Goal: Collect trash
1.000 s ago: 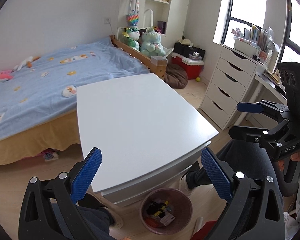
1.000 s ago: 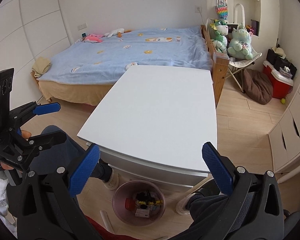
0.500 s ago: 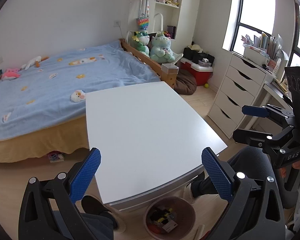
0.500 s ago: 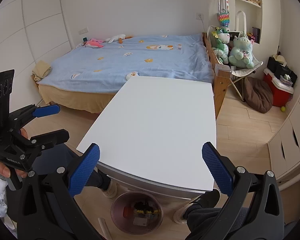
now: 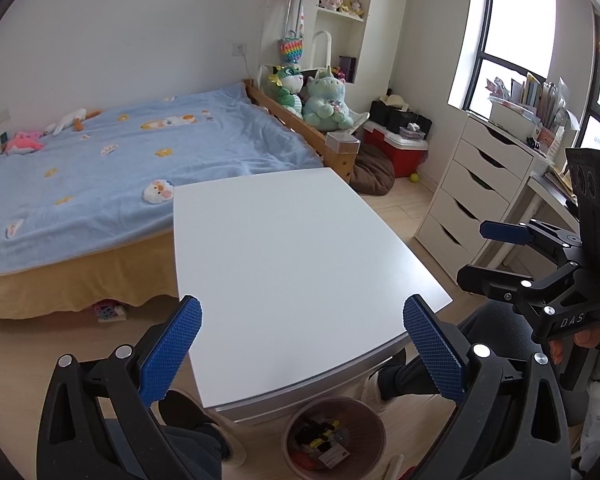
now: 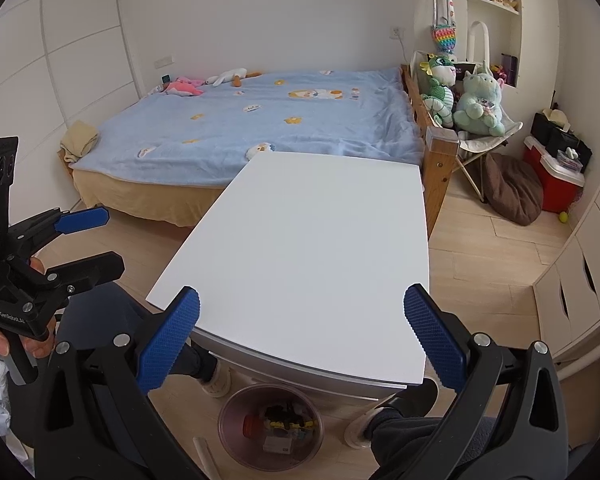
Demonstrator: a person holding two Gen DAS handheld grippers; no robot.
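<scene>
A round pinkish trash bin [image 5: 334, 438] [image 6: 271, 426] stands on the floor under the near edge of a white table [image 5: 292, 256] [image 6: 312, 248]; it holds several scraps of rubbish. My left gripper [image 5: 300, 354] [image 6: 88, 240] hangs open above the table's near edge, nothing between its blue pads. My right gripper [image 6: 300, 340] [image 5: 488, 256] is also open and empty, held beside the table at about the same height. The tabletop carries no items.
A bed with a blue blanket [image 6: 260, 120] lies behind the table. Plush toys [image 5: 324, 96] sit at its wooden end, a red cooler [image 5: 396, 150] and brown cushion [image 6: 512, 190] beyond. White drawers [image 5: 472, 196] stand to the right. A person's legs and shoes [image 6: 384, 412] flank the bin.
Both grippers have tilted upward and drawn back a little; the bin has slid toward the bottom edge of each view and more of the far wall shows. Both stay open.
</scene>
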